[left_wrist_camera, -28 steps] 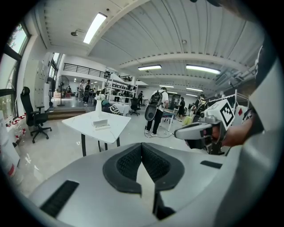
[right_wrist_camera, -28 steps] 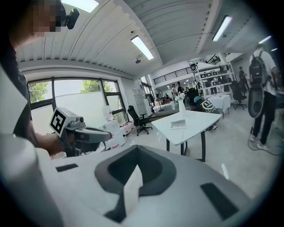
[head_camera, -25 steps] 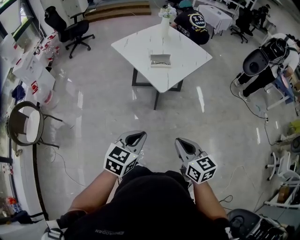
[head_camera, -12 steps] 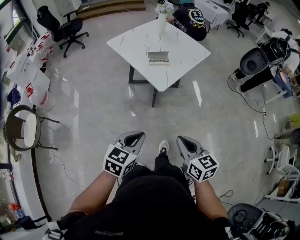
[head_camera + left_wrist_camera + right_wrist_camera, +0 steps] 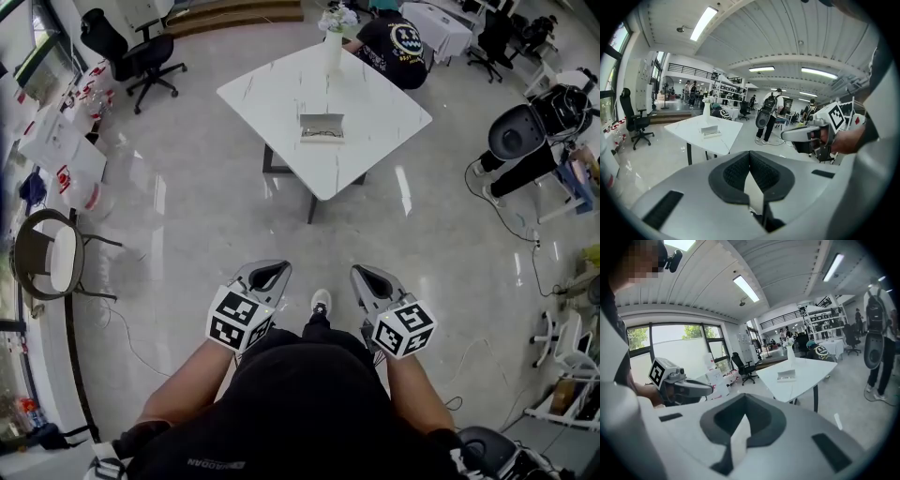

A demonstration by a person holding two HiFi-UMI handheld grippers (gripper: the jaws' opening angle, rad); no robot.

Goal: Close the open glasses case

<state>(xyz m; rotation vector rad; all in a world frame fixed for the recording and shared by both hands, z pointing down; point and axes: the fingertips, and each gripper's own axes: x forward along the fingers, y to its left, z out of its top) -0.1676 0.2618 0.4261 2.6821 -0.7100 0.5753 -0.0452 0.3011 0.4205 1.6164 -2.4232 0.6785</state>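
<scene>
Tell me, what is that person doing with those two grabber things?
A person holds the left gripper and the right gripper low in front of their body, both shut and empty. The glasses case lies open on the white table, far across the floor, well out of reach. Closing it has not started yet.

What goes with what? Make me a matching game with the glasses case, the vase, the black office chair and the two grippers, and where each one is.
1. glasses case
2. vase
3. black office chair
4. left gripper and right gripper

A. on the floor, off to the table's left
B. held close to the person, far from the table
C. lying open in the middle of the white table
D. standing at the table's far edge

Pairs: 1-C, 2-D, 3-A, 4-B
</scene>
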